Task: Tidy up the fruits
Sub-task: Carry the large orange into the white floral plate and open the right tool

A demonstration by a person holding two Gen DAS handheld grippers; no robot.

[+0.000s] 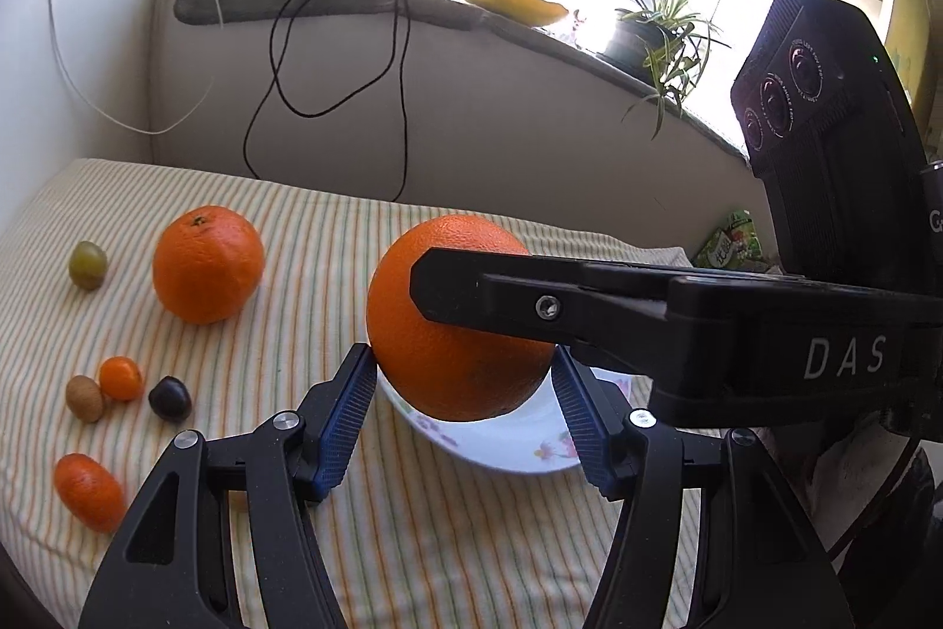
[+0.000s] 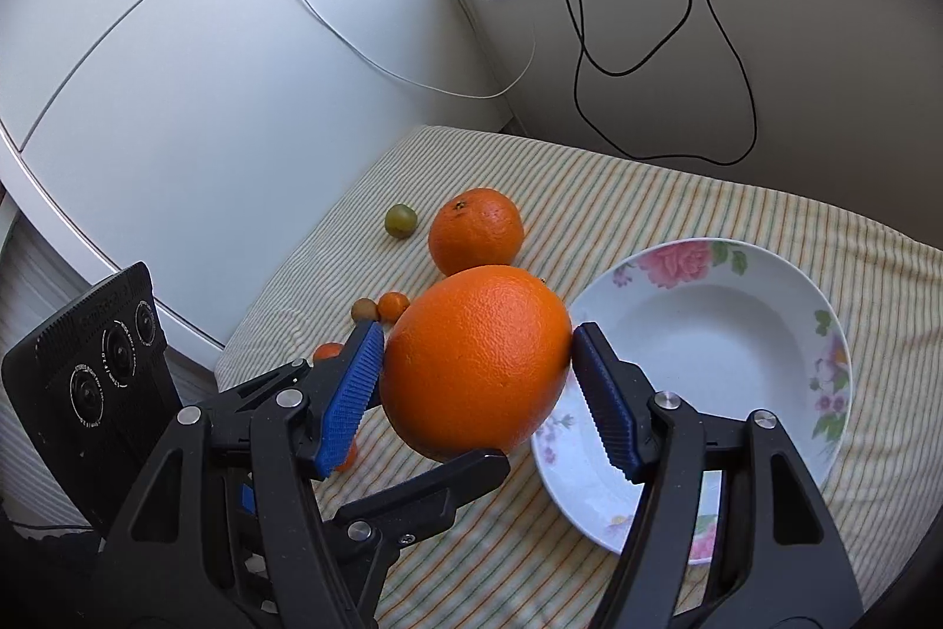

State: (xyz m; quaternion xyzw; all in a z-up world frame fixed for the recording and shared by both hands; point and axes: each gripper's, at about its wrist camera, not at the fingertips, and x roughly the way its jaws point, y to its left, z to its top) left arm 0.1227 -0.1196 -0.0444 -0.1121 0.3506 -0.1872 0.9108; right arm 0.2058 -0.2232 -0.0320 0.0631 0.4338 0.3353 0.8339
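Pinching 1 large orange (image 2: 477, 364) from both sides, left gripper (image 1: 462, 381) and right gripper (image 2: 474, 364) fingers hold it above the floral plate (image 2: 825, 310).

Each camera rides a gripper and looks forward and down along its fingers, close over the striped cloth (image 1: 283, 240). The left view faces the windowsill (image 1: 412, 10); the right faces the white wall, perhaps a cabinet. Both share the held orange (image 1: 454, 334), the plate (image 2: 707, 334) and loose fruit.
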